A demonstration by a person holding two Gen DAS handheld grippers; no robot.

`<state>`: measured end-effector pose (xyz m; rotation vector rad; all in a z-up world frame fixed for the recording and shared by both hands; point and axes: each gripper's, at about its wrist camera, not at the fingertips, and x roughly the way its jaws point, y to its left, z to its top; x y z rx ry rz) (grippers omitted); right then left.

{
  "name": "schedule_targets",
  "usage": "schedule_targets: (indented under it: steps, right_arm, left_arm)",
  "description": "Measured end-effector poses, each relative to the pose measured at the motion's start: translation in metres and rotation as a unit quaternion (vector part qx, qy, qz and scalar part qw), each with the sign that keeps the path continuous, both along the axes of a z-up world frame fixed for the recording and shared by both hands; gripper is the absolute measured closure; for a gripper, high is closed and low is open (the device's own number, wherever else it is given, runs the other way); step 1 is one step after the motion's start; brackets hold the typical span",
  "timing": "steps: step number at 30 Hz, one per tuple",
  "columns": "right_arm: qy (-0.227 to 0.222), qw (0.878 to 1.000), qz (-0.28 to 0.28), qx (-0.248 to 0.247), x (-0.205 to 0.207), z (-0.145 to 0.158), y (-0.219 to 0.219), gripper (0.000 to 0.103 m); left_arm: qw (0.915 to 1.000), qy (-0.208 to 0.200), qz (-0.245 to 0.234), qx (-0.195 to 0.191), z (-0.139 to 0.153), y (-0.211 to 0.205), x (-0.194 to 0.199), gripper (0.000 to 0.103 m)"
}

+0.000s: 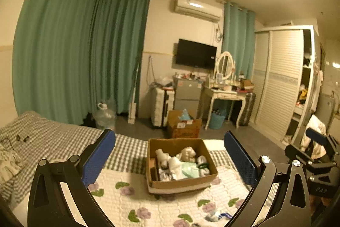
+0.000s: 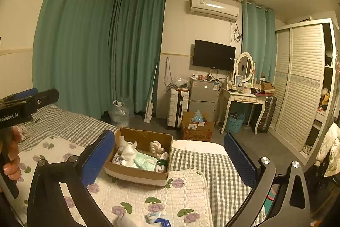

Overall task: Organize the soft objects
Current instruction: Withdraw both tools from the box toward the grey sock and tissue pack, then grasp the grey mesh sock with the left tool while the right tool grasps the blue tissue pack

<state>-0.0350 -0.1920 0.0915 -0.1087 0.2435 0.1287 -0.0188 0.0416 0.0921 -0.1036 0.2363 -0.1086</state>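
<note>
An open cardboard box [image 1: 180, 183] stands on the bed, holding soft things: a beige plush toy [image 1: 188, 154], white rolled socks [image 1: 162, 155] and a pale green cloth [image 1: 188, 170]. The box also shows in the right wrist view [image 2: 136, 176]. My left gripper [image 1: 170, 160] is open and empty, held above the bed in front of the box. My right gripper [image 2: 170, 160] is open and empty, to the right of the left one. A small blue and white packet [image 1: 216, 215] lies on the quilt near me; it also shows in the right wrist view [image 2: 156, 218].
The bed has a floral quilt [image 2: 148, 195] over a checked sheet [image 2: 212, 167]. Beyond the bed's foot stand a second cardboard box [image 2: 196, 127], a suitcase [image 2: 177, 107], a dressing table [image 2: 244, 97] and a wardrobe [image 2: 301, 82]. A water jug [image 2: 119, 113] sits by the green curtains.
</note>
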Motion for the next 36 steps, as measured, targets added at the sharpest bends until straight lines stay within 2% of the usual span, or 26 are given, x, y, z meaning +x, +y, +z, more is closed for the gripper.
schedule_targets:
  steps: [8,14,17,25,28,33,36]
  right_arm:
    - [0.029,1.000,-0.012,0.000,0.008,-0.014,-0.016,0.000]
    - [0.066,0.998,-0.022,-0.002,0.029,-0.038,-0.031,0.000]
    - [0.081,0.996,-0.026,0.001,0.038,-0.047,-0.040,0.000]
    - [0.133,0.990,-0.034,-0.002,0.063,-0.084,-0.056,0.000]
    - [0.158,0.987,-0.031,-0.010,0.073,-0.100,-0.056,0.000]
    - [0.196,0.980,-0.023,-0.028,0.089,-0.130,-0.054,0.000]
    - [0.217,0.975,-0.021,-0.033,0.098,-0.148,-0.054,0.000]
  left_arm:
    - [0.9997,0.021,-0.013,0.000,-0.022,-0.009,0.003,0.000]
    - [0.9962,0.070,-0.033,0.039,-0.060,-0.033,0.022,0.000]
    - [0.9947,0.085,-0.038,0.043,-0.074,-0.040,0.026,0.000]
    - [0.9822,0.159,-0.072,0.070,-0.131,-0.076,0.041,0.000]
    - [0.9774,0.183,-0.081,0.068,-0.151,-0.084,0.048,0.000]
    - [0.9643,0.240,-0.097,0.055,-0.195,-0.099,0.057,0.000]
    - [0.9619,0.250,-0.089,0.067,-0.219,-0.110,0.056,0.000]
